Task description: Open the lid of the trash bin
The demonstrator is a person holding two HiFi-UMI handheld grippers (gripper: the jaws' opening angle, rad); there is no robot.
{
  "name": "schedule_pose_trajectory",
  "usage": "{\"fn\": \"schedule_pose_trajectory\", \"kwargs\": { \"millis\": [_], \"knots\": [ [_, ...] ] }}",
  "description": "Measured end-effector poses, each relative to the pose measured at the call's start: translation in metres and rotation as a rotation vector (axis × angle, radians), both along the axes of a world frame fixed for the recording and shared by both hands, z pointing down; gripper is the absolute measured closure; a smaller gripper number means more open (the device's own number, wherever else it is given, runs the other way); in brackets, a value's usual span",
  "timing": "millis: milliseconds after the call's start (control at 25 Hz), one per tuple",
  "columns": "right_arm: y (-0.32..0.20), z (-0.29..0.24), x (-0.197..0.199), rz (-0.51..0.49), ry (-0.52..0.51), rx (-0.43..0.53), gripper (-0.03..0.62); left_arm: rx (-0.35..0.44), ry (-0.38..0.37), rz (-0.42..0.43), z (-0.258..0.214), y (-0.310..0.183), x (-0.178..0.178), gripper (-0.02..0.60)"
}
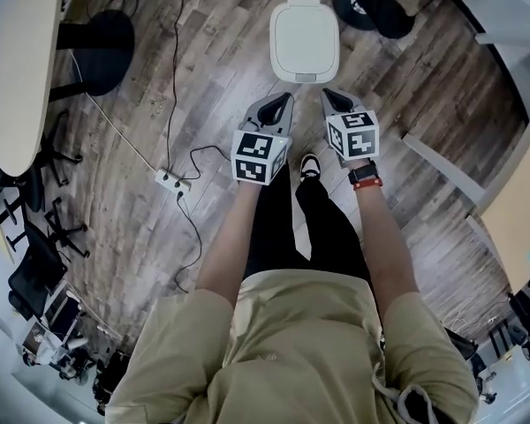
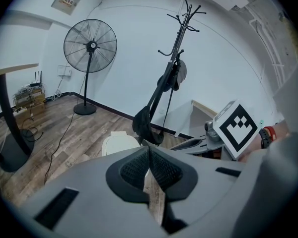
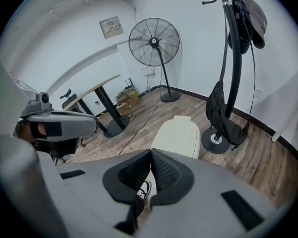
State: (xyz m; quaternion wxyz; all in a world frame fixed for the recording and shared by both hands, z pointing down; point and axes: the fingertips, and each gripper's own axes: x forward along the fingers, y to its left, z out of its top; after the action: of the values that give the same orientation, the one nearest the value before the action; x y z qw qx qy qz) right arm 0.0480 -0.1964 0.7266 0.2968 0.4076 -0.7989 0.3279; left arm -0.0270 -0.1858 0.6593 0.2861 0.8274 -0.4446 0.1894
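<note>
A white trash bin with its lid down stands on the wooden floor ahead of me. It shows as a cream lid in the right gripper view and partly behind the jaws as the bin in the left gripper view. My left gripper hangs just short of the bin's near edge, jaws shut and empty. My right gripper is beside it, also shut on nothing. Neither touches the bin.
A coat stand base with a dark bag sits right of the bin. A power strip and cables lie to the left. A round table and chairs are far left; a pedestal fan stands by the wall.
</note>
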Motion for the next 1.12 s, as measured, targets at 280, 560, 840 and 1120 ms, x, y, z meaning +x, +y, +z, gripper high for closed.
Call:
{"fn": "schedule_pose_trajectory", "kwargs": {
  "millis": [280,560,840,1120],
  "knots": [
    [-0.005,0.029,0.004,-0.014,0.017,-0.022,0.577,-0.03,0.016,0.002,0.025,-0.004,0.007,0.558],
    [-0.018,0.055,-0.004,-0.043,0.026,-0.046,0.577,-0.068,0.037,-0.015,0.054,-0.014,0.001,0.558],
    [-0.019,0.081,-0.011,-0.074,0.038,-0.074,0.577,-0.096,0.038,-0.021,0.083,-0.017,-0.003,0.558],
    [-0.023,0.103,-0.019,-0.083,0.048,-0.104,0.577,-0.095,0.038,-0.022,0.099,-0.031,-0.009,0.558]
  ]
}}
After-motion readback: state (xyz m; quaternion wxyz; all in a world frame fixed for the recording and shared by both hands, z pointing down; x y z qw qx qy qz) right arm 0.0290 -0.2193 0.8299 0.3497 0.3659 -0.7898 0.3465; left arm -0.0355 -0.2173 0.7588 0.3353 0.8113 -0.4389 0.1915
